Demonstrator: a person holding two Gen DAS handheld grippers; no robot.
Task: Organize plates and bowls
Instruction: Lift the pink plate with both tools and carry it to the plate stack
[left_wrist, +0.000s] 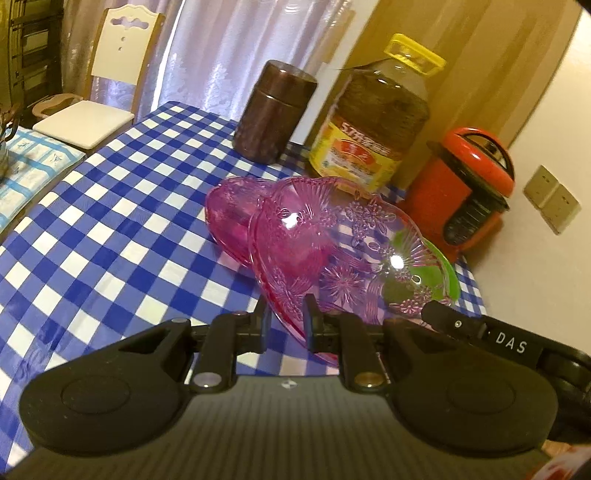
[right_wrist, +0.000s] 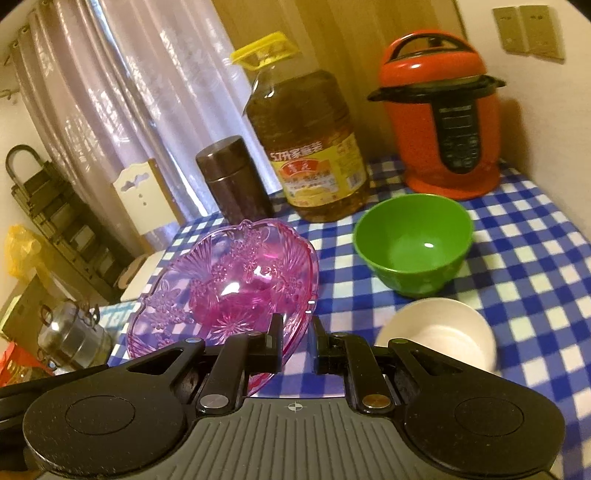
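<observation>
A clear pink patterned glass dish (left_wrist: 314, 254) is held tilted above the blue checked tablecloth (left_wrist: 110, 221). My left gripper (left_wrist: 286, 314) is shut on its near rim. My right gripper (right_wrist: 295, 325) is shut on the opposite rim of the same dish (right_wrist: 229, 280); its black finger (left_wrist: 447, 317) shows in the left wrist view. A second pink dish (left_wrist: 229, 214) lies behind the held one. A green bowl (right_wrist: 413, 243) stands on the table to the right, seen through the glass in the left wrist view (left_wrist: 436, 266). A white bowl (right_wrist: 439, 332) sits in front of it.
A brown canister (right_wrist: 232, 181), a large oil bottle (right_wrist: 310, 147) and a red pressure cooker (right_wrist: 439, 114) stand along the table's far edge by the wall. A white chair (left_wrist: 92, 107) is beyond the table's left side. A curtain hangs behind.
</observation>
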